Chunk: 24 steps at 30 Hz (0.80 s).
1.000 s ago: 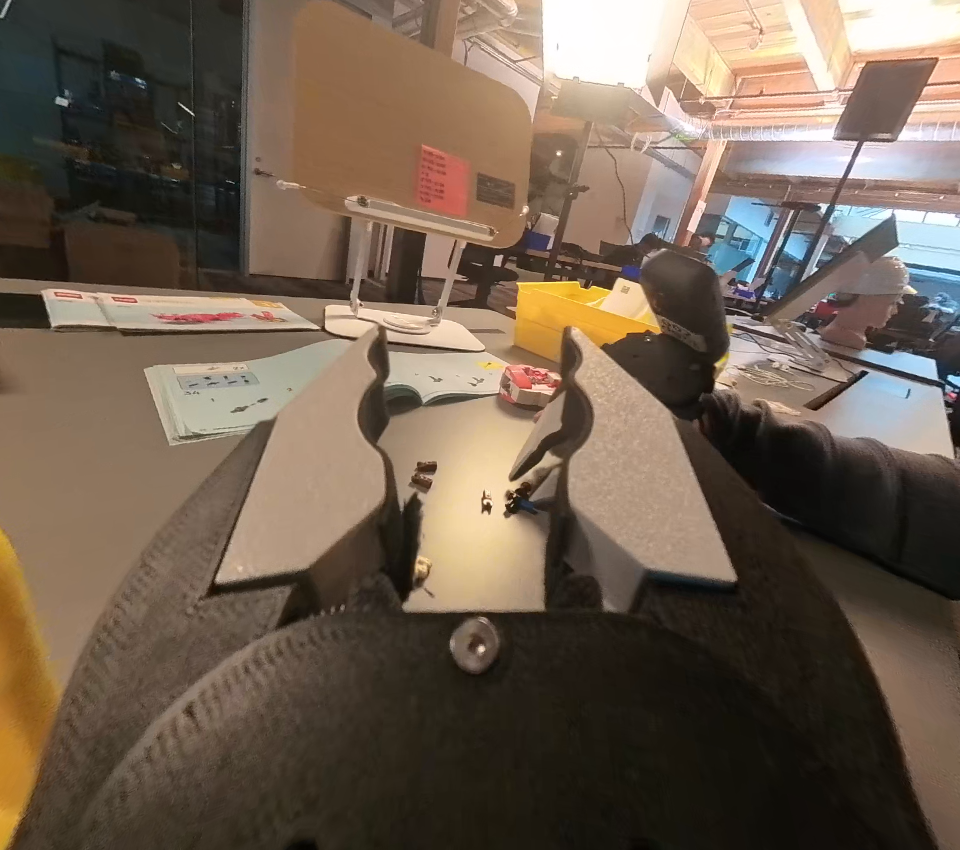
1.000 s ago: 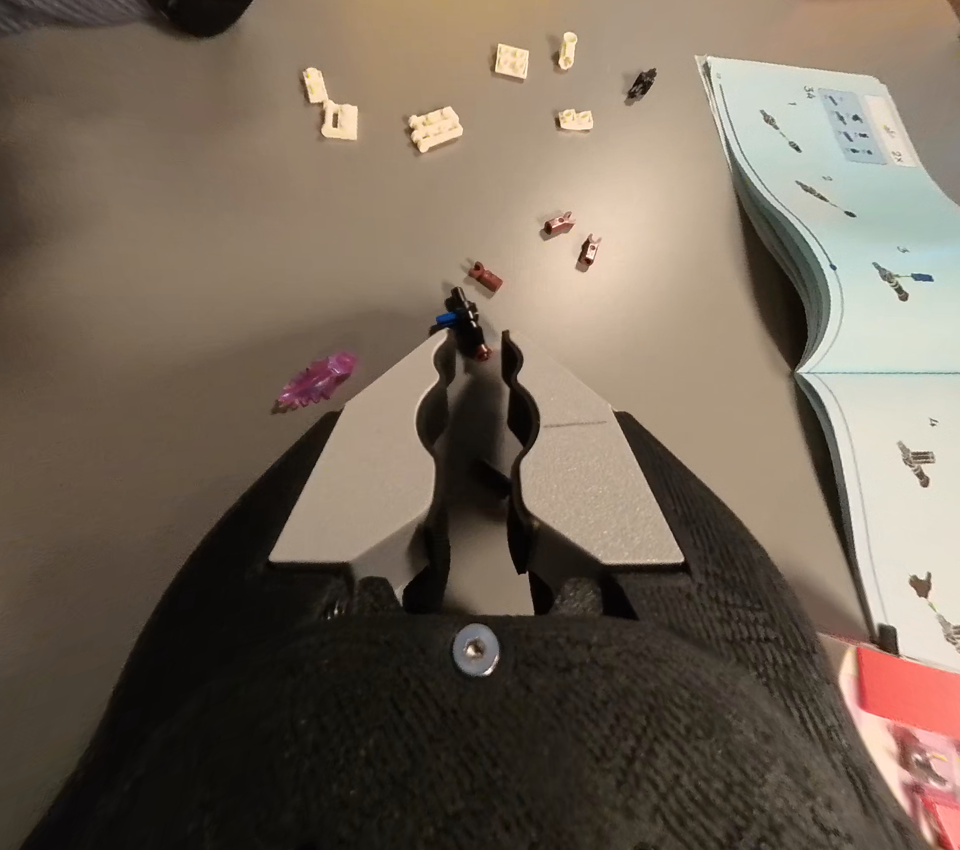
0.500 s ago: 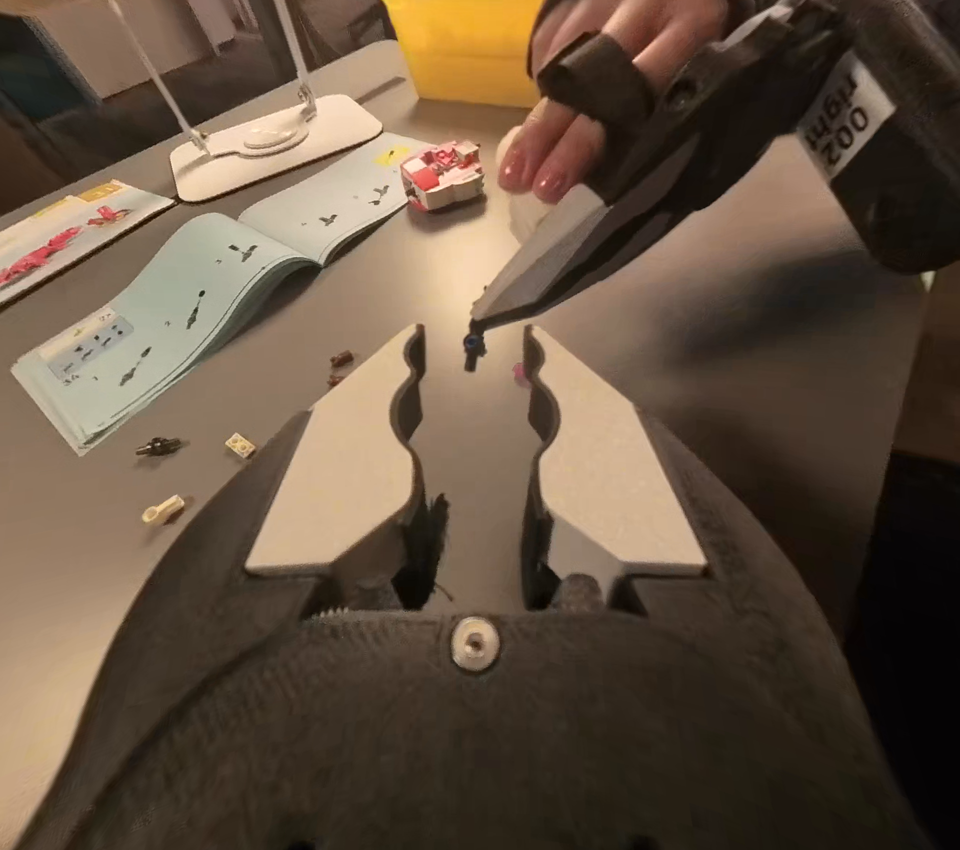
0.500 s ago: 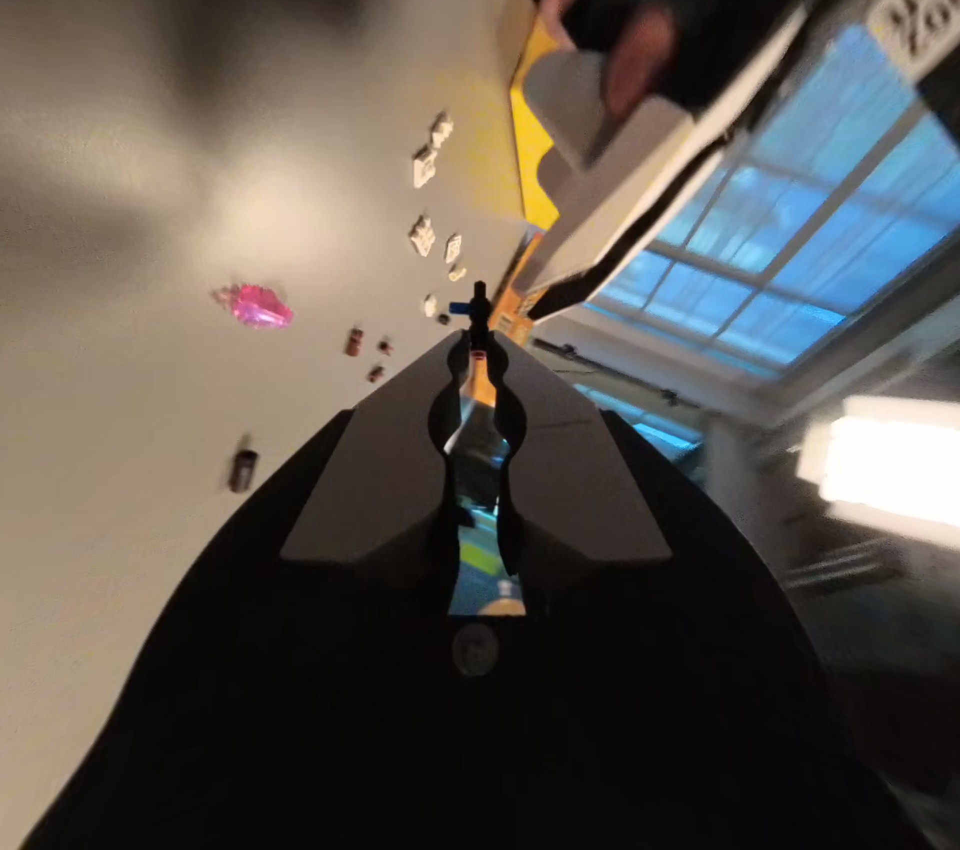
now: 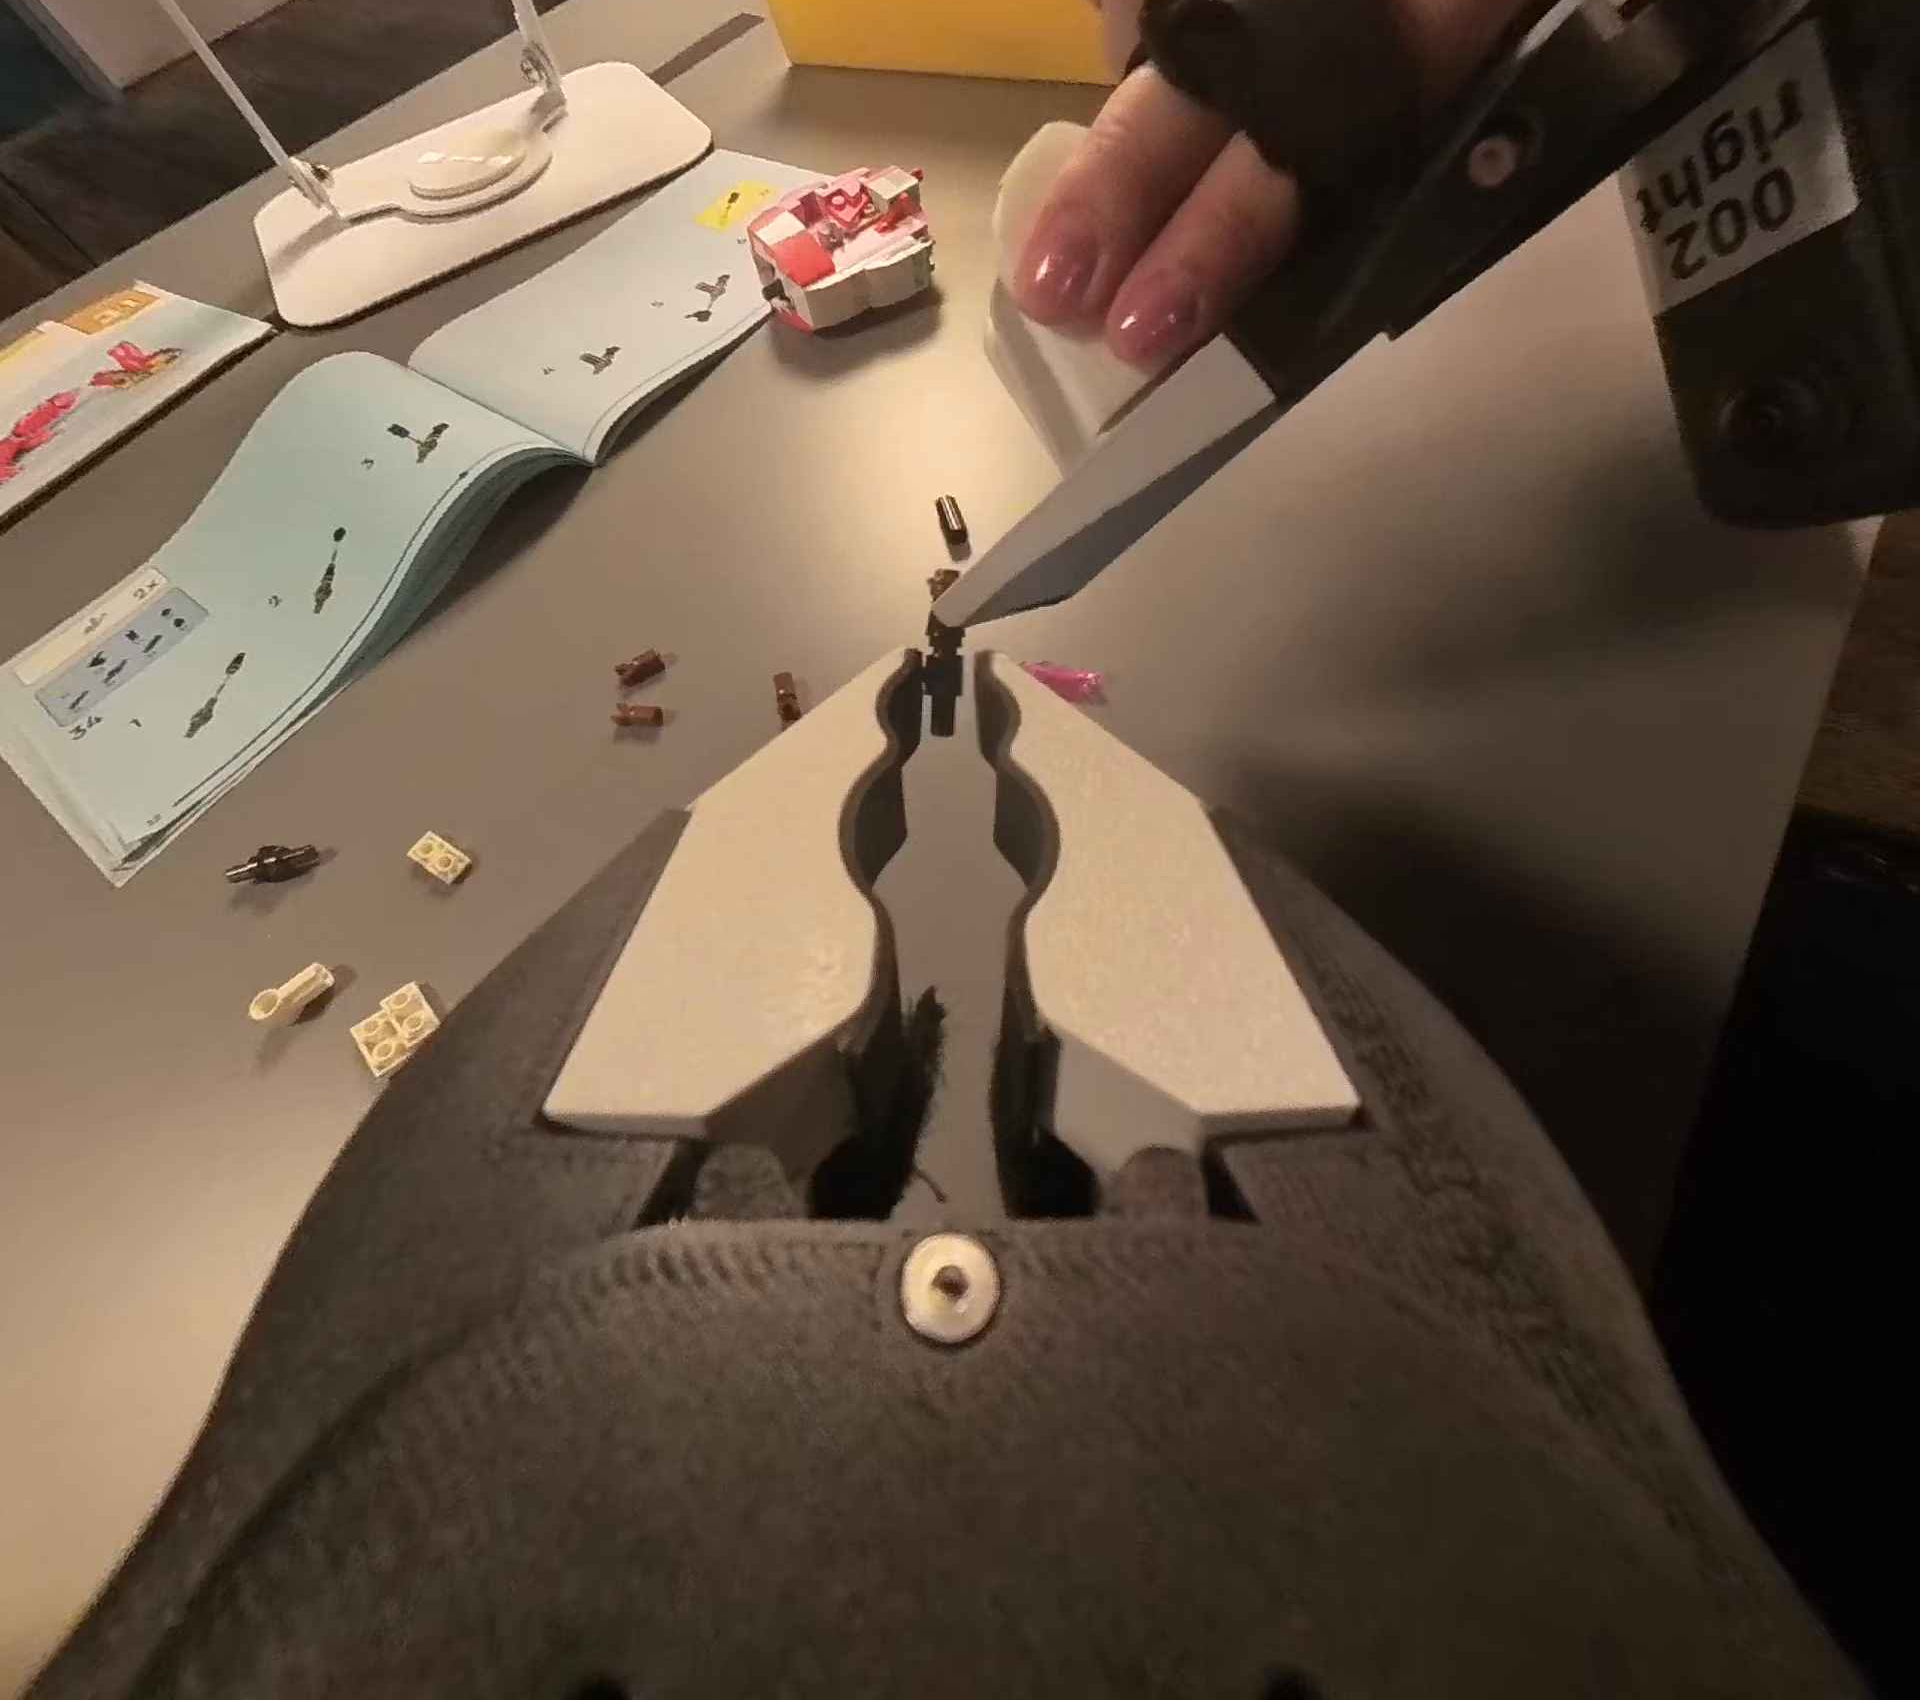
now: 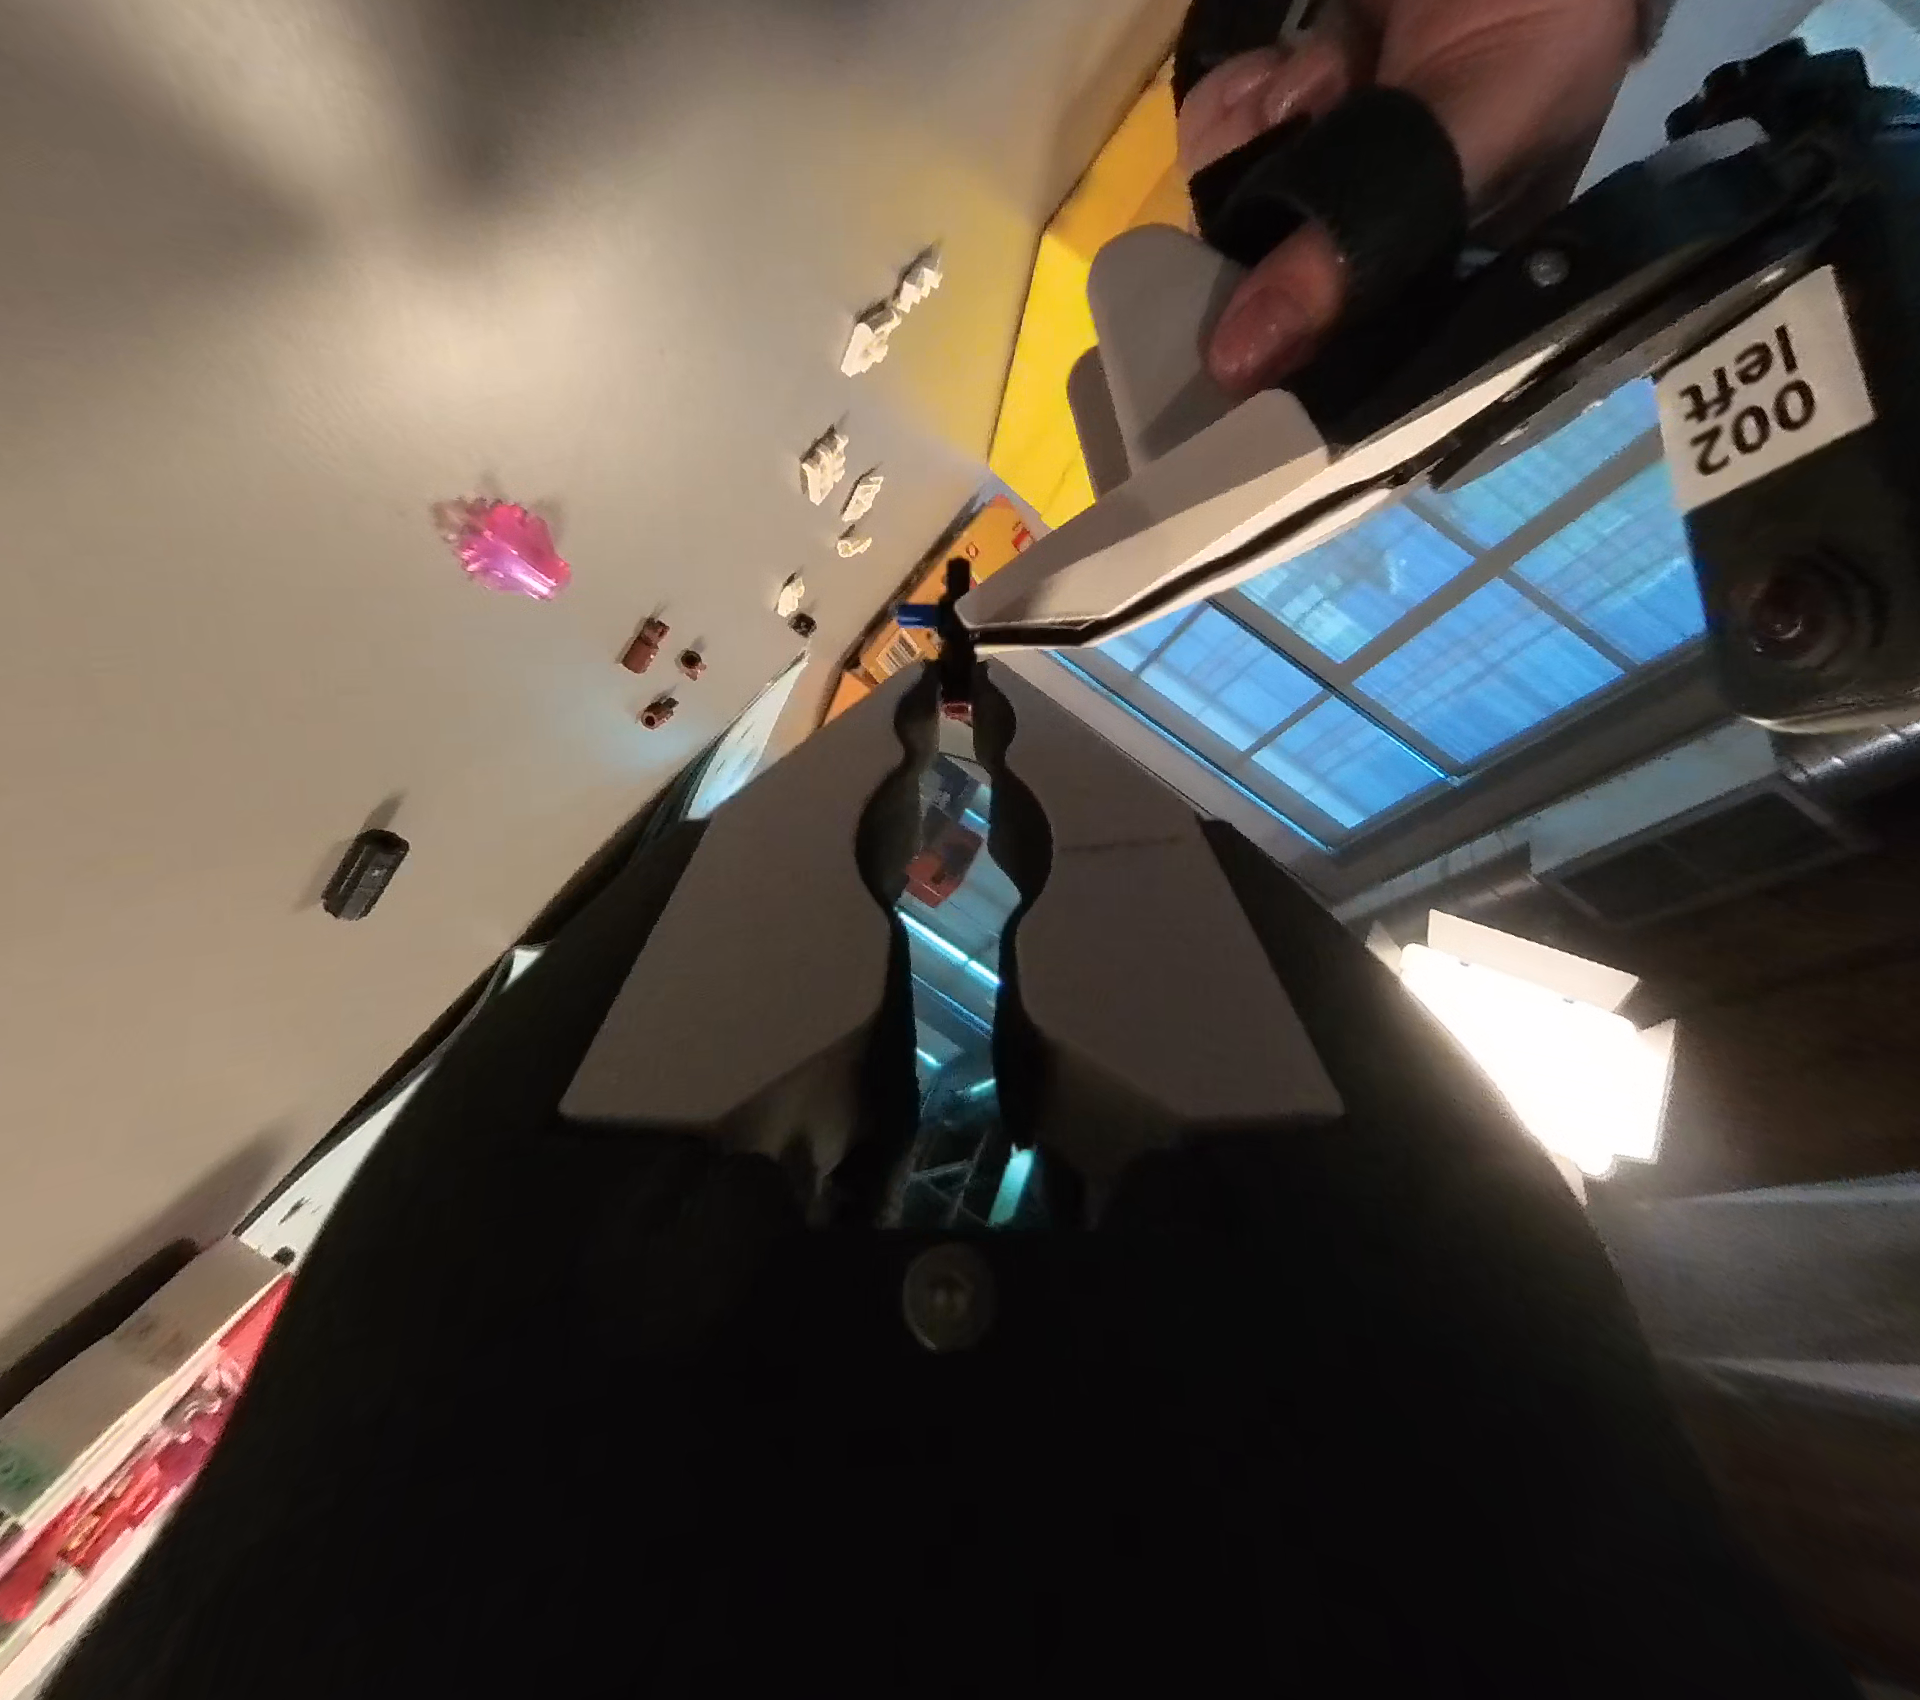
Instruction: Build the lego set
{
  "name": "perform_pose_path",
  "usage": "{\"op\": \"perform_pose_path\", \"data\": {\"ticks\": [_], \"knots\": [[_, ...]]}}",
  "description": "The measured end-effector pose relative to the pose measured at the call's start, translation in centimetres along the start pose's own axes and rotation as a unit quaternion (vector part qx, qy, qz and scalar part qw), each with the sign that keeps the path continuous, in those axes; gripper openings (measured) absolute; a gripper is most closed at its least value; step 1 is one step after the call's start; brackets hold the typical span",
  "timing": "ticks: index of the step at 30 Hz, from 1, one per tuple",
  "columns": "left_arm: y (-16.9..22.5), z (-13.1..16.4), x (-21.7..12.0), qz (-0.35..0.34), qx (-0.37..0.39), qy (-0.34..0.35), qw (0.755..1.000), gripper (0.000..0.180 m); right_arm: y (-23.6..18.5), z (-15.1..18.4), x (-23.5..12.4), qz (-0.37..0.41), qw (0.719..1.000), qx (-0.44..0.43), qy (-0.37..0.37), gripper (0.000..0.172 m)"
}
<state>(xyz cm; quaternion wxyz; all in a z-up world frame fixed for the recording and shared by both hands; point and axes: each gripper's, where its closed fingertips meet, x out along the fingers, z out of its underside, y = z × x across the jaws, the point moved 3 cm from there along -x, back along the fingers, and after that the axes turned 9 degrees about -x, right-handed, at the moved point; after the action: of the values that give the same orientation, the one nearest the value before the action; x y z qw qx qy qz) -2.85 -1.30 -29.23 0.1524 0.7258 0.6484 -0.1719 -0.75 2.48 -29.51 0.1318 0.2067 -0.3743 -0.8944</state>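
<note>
The small black pin piece [image 5: 940, 682] is gripped end-on by the closed right tongs [image 6: 954, 686]; its other end is clamped crosswise by the left tongs [image 5: 943, 676].

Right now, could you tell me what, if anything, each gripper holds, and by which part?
Both grip one small black pin assembly: the right gripper by its near end, the left gripper across its middle.
</note>
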Motion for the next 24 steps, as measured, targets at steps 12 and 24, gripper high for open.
{"op": "perform_pose_path", "data": {"ticks": [12, 24], "knots": [[-2.2, 0.3, -0.5, -0.081, -0.033, 0.054, 0.995, 0.006, -4.2, 3.8, -2.0, -0.063, 0.927, 0.364, -0.064, 0.015], [-2.5, -2.0, -3.1, 0.031, -0.177, 0.274, 0.945, 0.005, -10.5, 2.9, -2.8, -0.194, 0.613, 0.763, 0.068, 0.037]]}}
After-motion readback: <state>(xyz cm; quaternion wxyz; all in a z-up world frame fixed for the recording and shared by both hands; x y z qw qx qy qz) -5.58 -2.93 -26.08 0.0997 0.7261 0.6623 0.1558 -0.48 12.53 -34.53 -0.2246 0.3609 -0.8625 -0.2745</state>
